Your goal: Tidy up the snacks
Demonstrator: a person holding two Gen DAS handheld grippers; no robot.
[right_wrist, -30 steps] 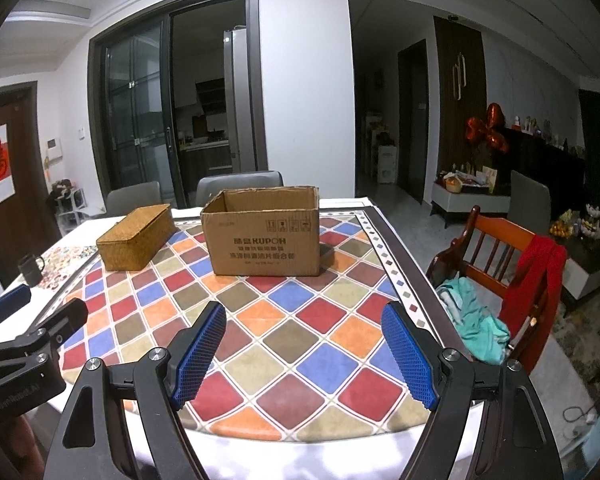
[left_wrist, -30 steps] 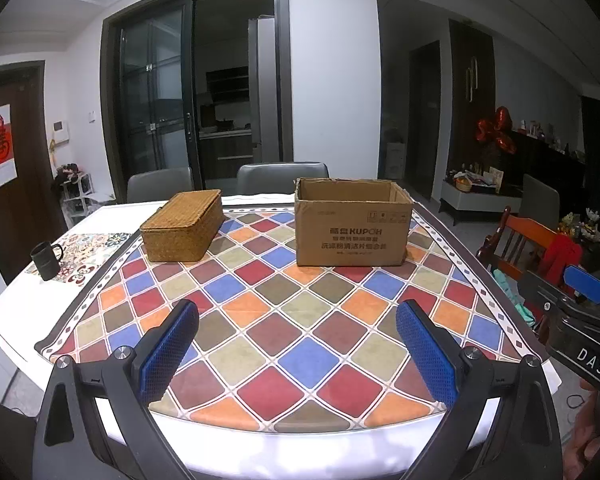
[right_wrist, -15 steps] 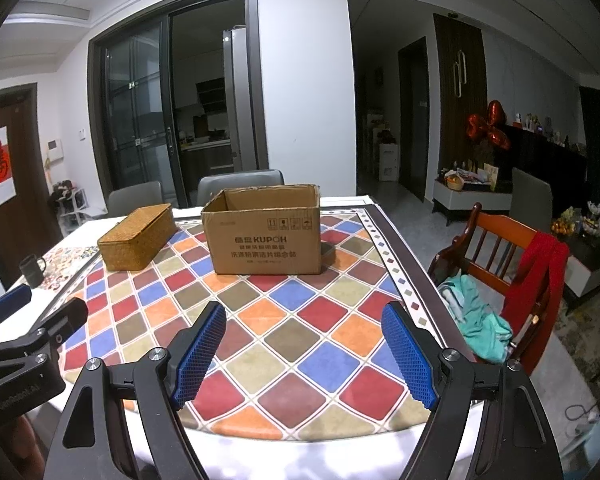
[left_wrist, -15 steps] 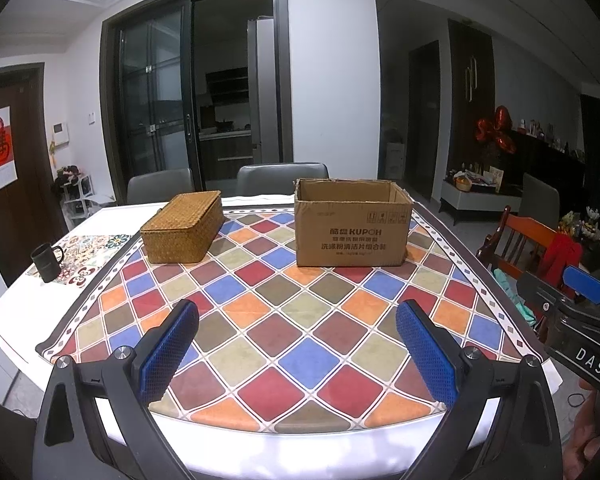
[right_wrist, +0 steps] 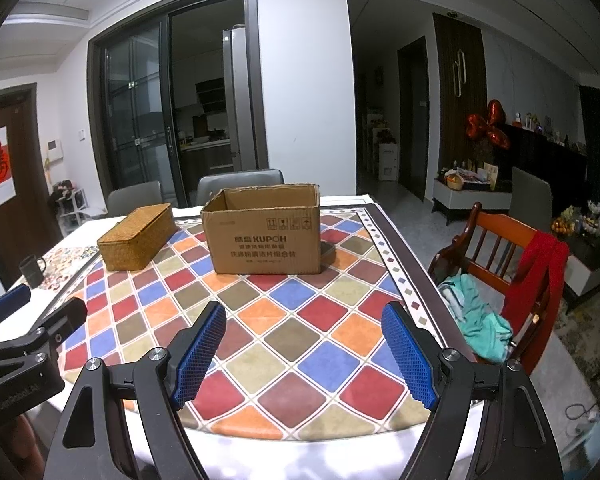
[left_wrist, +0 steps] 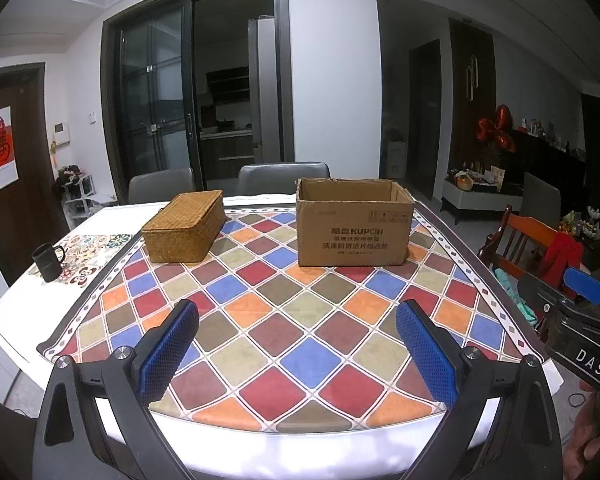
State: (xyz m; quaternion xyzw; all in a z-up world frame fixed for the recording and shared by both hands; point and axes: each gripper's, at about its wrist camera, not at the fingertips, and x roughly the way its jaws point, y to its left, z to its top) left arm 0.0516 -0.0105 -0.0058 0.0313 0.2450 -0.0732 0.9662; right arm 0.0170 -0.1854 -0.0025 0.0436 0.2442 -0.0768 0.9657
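Cardboard box [right_wrist: 265, 236] was recorded ahead of the empty, wide-open right claw [right_wrist: 304, 354], nearer it than the equally released left claw [left_wrist: 298, 354].

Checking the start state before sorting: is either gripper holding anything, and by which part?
Nothing is held: the left gripper and right gripper are both open and empty.

Nothing has changed (both claws, box and basket sit as before).
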